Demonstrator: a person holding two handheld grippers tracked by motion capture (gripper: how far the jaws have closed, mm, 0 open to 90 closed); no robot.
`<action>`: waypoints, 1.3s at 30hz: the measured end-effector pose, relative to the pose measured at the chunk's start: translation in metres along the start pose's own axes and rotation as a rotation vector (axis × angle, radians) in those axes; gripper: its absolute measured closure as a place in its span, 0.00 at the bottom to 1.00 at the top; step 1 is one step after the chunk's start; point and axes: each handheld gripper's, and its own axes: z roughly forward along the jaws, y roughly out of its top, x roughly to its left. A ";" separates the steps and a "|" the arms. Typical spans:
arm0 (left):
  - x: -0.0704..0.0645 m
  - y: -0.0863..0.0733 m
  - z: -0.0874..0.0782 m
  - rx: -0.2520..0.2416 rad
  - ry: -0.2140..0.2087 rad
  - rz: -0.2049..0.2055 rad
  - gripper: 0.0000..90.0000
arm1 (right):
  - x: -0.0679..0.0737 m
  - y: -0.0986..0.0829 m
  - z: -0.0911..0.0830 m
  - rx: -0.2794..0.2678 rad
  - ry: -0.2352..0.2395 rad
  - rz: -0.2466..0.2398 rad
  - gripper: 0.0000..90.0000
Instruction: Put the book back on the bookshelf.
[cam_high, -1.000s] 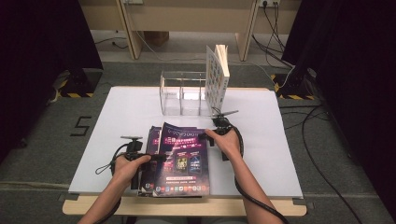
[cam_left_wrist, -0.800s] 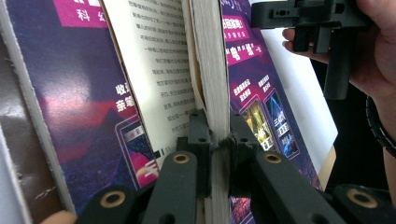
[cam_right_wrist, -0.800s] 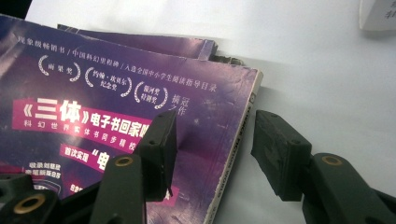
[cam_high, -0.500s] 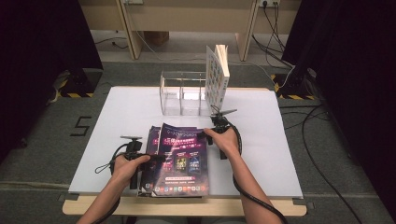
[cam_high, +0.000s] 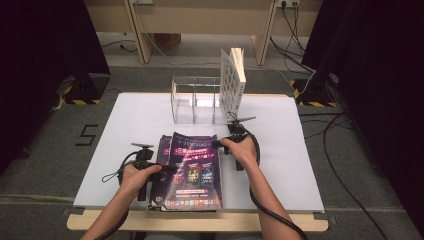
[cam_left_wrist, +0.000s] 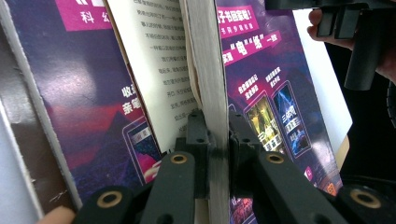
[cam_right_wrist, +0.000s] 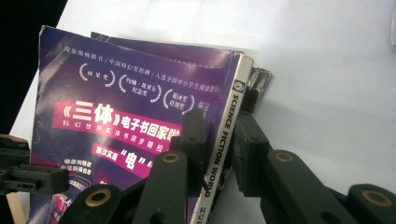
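High view: purple book (cam_high: 194, 167) flat, long axis toward person

The near end of the purple paperback magazine (cam_left_wrist: 275, 107) is cut off by the bottom edge in the left gripper view, and its small printed text is blurred. The second purple copy beneath (cam_high: 164, 150) is mostly covered in the high view.

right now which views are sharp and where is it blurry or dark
High view: soft overall, dark at both sides, table evenly lit. Left gripper view: page text on the magazine readable, left gripper near the lens a bit soft. Right gripper view: magazine spine lettering crisp, right gripper casts a faint shadow on the table.
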 end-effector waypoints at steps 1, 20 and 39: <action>-0.001 0.000 0.000 0.003 0.004 0.004 0.90 | 0.000 0.000 0.000 0.002 0.000 0.002 0.85; 0.000 -0.001 -0.002 -0.016 0.019 0.028 0.82 | 0.005 0.003 -0.005 -0.039 0.055 0.006 0.89; -0.013 -0.020 -0.022 -0.214 0.091 0.159 0.45 | 0.030 0.001 -0.058 -0.240 0.093 -0.053 0.93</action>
